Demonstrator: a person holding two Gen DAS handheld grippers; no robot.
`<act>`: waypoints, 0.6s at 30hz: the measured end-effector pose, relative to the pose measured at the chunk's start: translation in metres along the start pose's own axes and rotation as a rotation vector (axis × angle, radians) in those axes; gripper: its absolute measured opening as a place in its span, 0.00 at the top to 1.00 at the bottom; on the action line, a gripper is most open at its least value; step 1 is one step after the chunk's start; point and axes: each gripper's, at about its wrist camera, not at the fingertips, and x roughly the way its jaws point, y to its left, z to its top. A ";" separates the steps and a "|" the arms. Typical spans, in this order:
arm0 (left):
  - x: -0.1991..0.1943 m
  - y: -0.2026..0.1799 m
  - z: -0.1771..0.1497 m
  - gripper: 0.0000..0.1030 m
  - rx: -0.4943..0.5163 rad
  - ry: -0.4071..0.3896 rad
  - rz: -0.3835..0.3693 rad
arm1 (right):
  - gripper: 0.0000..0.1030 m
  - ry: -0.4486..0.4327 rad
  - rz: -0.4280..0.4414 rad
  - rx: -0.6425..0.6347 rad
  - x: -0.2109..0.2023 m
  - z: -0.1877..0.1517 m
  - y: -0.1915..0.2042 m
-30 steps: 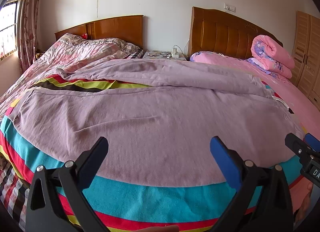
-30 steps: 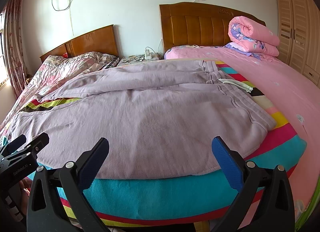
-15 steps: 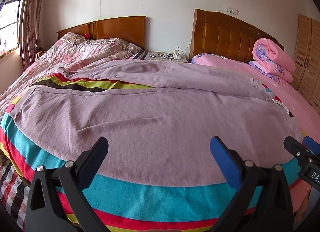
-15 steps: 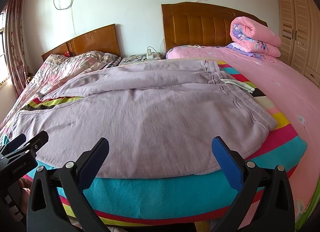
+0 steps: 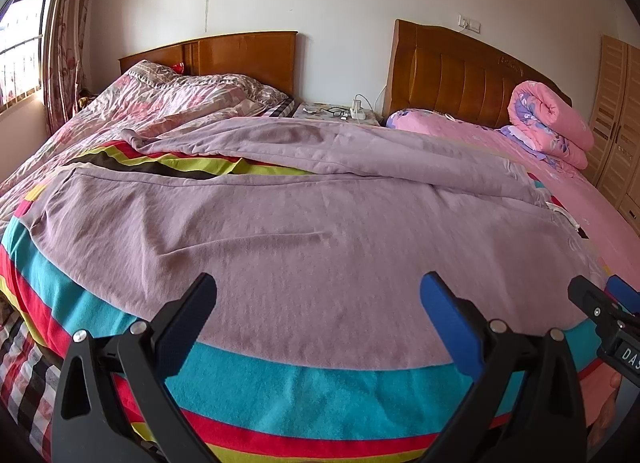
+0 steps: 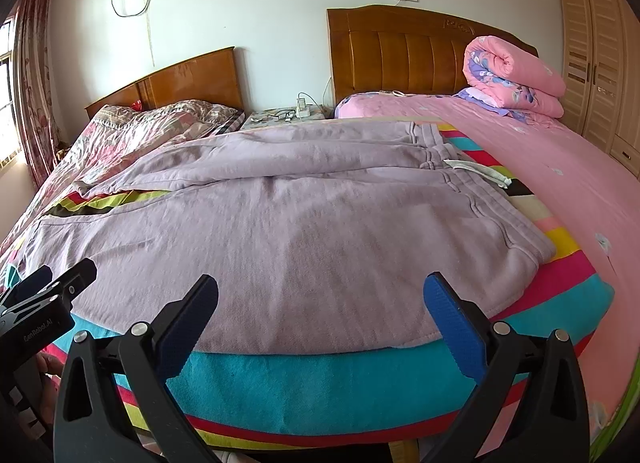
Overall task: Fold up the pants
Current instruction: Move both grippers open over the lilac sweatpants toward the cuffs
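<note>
Lilac pants [image 5: 304,223] [image 6: 304,223] lie spread flat on a striped blanket [image 5: 280,383] [image 6: 320,387], legs toward the left, waistband with a white drawstring [image 6: 476,171] at the right. The far leg lies rumpled beyond the near one. My left gripper [image 5: 318,303] hovers open over the near leg's front edge, holding nothing. Over the seat area near the front hem, my right gripper [image 6: 320,303] stands open and empty too. Each gripper shows at the side edge of the other's view.
Two beds with wooden headboards [image 6: 400,51] stand side by side, a nightstand [image 6: 284,117] with glasses and a charger between them. A rolled pink quilt [image 6: 512,75] rests at the back right. A wardrobe [image 6: 600,59] is at right, curtains [image 5: 60,35] at left.
Both views have shifted slightly, as both grippers eased a little back and up from the pants. Both stay open; the pants have not moved.
</note>
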 end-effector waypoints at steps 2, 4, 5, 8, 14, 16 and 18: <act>0.001 0.001 0.000 0.01 -0.005 0.002 -0.002 | 0.04 0.001 0.001 -0.004 0.000 0.000 0.001; 0.001 0.002 -0.001 0.01 -0.008 0.005 -0.001 | 0.04 0.002 0.003 -0.010 0.000 -0.001 0.002; 0.001 0.002 -0.002 0.01 -0.009 0.007 -0.001 | 0.04 0.001 0.001 -0.015 0.000 -0.001 0.002; -0.002 0.003 -0.004 0.01 -0.013 0.005 -0.007 | 0.04 -0.004 -0.006 -0.038 -0.001 -0.001 0.007; -0.013 0.008 -0.010 0.01 -0.014 -0.023 -0.061 | 0.04 -0.005 -0.041 -0.093 0.000 0.000 0.016; -0.015 0.010 -0.011 0.01 -0.025 -0.028 -0.070 | 0.04 -0.005 -0.051 -0.100 0.001 0.001 0.017; -0.018 0.012 -0.011 0.01 -0.039 -0.038 -0.064 | 0.04 -0.006 -0.068 -0.112 0.001 0.001 0.019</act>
